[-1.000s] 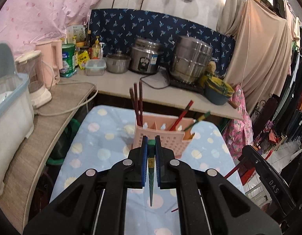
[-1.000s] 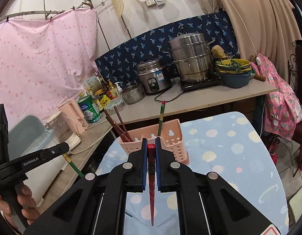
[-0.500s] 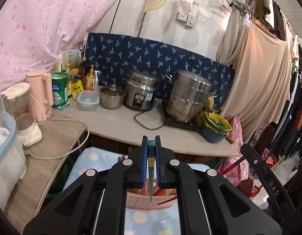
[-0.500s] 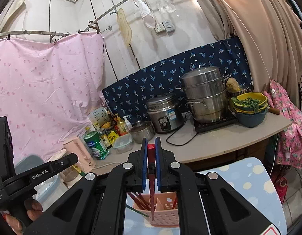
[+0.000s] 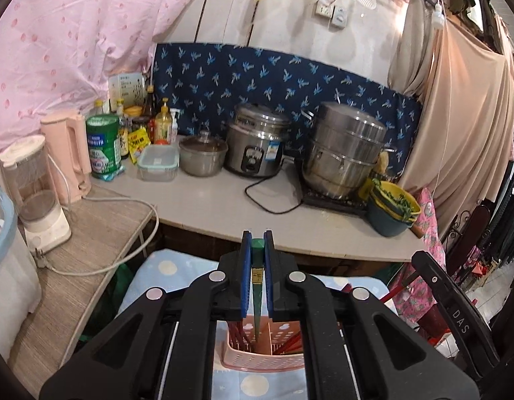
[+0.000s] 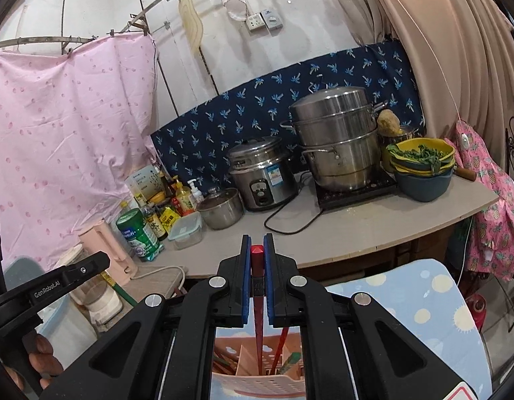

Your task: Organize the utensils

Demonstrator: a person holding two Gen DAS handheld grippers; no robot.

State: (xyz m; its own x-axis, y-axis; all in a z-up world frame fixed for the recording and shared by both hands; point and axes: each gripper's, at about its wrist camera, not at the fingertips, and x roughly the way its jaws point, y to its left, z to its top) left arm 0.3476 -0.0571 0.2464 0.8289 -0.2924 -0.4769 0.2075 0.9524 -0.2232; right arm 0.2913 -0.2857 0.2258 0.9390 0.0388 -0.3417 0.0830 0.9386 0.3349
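The left gripper (image 5: 257, 250) clamps a green chopstick (image 5: 257, 300), the right gripper (image 6: 257, 253) a red chopstick (image 6: 258, 316); both tips hang below, over the perforated pink utensil basket (image 5: 263, 361) with dividers.

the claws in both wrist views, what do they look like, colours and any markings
Both are the same build: matte black plastic linkage arms with triangular cut-outs and round silver rivets, ending in two narrow blue pads. That holds for the left claw and the right claw. Seen from the right wrist, the left one carries white "GenRobot.AI" lettering on its side; from the left wrist, the right one shows "DAS". No cables or sleeves show.
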